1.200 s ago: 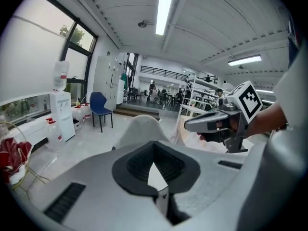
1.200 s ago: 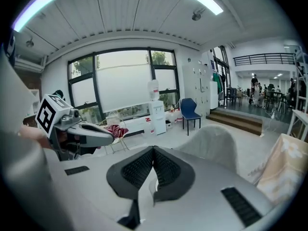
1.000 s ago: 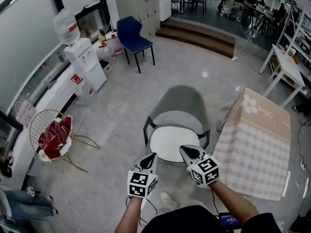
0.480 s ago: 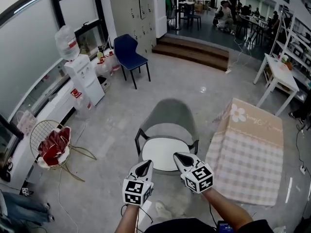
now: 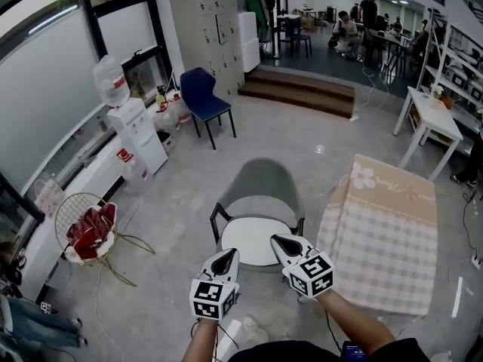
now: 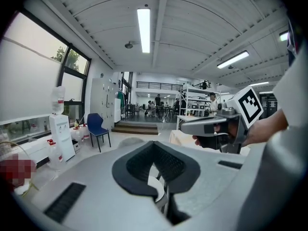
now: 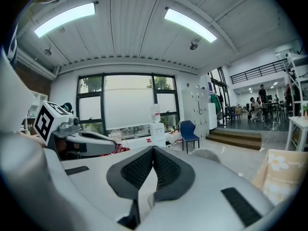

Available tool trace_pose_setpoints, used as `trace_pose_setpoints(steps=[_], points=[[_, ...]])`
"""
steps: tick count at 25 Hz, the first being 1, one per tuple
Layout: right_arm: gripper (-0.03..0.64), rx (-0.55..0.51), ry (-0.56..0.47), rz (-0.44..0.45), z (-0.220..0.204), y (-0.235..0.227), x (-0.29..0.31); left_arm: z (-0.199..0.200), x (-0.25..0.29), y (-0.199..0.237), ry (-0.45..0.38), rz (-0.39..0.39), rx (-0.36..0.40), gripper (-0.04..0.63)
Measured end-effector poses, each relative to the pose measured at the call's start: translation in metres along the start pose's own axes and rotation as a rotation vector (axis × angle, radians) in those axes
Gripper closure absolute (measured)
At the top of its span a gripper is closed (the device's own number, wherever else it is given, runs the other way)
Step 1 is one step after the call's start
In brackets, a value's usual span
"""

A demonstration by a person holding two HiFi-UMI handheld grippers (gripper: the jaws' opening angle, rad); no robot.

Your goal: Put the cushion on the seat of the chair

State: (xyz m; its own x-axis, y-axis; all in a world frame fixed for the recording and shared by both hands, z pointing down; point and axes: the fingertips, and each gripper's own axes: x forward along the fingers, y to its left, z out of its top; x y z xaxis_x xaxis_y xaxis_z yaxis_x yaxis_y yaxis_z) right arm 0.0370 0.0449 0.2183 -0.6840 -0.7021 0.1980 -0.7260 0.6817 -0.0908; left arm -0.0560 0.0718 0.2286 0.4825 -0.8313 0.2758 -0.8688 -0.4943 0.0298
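Head view: the round white cushion (image 5: 253, 241) lies flat on the seat of the grey chair with the curved back (image 5: 260, 181). It covers most of the seat and does not hang over the side.

A second ago the tips of both tools were over the front edge of the cushion. Now they have pulled back toward the person and come up a little. The left grey gripper with the black-and-white marker cube (image 5: 227, 256) is in front of the chair and is not touching it. The right grey gripper with its own marker cube (image 5: 282, 241) is just beside the cushion's front edge, and its tip looks lifted clear of it. The picture also shows more of the room than before, so I think the person is standing up straighter.

The cushion sits on the seat the same way as it did a second ago. It has not slid or tipped.

In the left gripper view the two dark fingers are pressed together with nothing between them. In the right gripper view it is the same: fingers together and holding nothing.

The big box with the pink checked cloth (image 5: 381, 236) stands near the chair on the right, apart from it.

So the job looks done to me. The cushion is where it should be, and both hands are moving away from it.
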Motion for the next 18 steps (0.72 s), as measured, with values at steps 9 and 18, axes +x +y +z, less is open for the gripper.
trace_pose_setpoints(steps=[9,18], points=[[0.598,-0.024,-0.041,0.012,0.010,0.013,-0.040,0.009,-0.023,-0.039,-0.033,0.004,0.050,0.591],[0.598,-0.048,-0.062,0.032,0.016,0.032,-0.071,0.017,-0.053,-0.066,-0.059,0.022,0.059,0.591]])
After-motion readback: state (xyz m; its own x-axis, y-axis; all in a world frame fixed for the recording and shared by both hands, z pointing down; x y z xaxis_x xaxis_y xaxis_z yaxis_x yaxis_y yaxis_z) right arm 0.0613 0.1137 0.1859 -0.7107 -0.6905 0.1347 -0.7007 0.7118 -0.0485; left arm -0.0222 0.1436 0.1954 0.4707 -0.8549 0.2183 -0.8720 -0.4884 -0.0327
